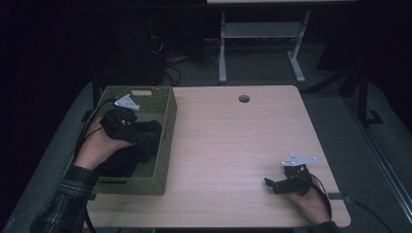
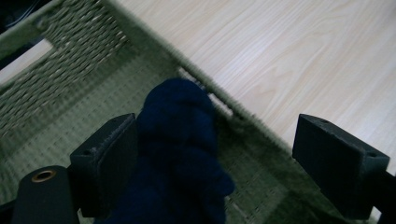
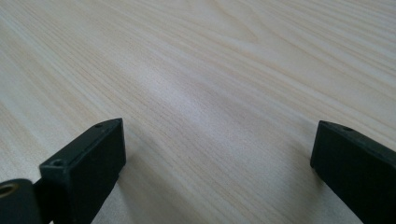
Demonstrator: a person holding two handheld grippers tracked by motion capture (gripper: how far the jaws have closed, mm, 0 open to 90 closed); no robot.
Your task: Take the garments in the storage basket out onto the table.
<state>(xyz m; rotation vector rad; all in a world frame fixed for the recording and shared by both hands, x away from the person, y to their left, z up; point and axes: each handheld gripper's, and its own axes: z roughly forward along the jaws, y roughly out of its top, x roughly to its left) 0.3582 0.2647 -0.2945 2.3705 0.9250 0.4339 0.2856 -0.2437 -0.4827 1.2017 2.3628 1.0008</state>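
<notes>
A dark navy cloth [image 1: 133, 148] lies bunched inside a green woven basket [image 1: 165, 145] at the table's left side. My left gripper [image 1: 138, 135] hangs inside the basket just over the cloth. Its jaws stand wide apart in the left gripper view, where the navy cloth [image 2: 180, 149] rises between them and touches the left jaw. My right gripper [image 1: 273, 185] rests low at the table's front right, held by a hand. In the right gripper view its jaws are spread wide over bare wood [image 3: 210, 93] with nothing between them.
The light wooden table [image 1: 233, 145] has a round cable hole [image 1: 244, 98] near its far edge. Beyond the table stand a white desk frame [image 1: 262, 43] and loose cables on a dark floor. The basket's rim [image 2: 210, 91] runs beside the left gripper.
</notes>
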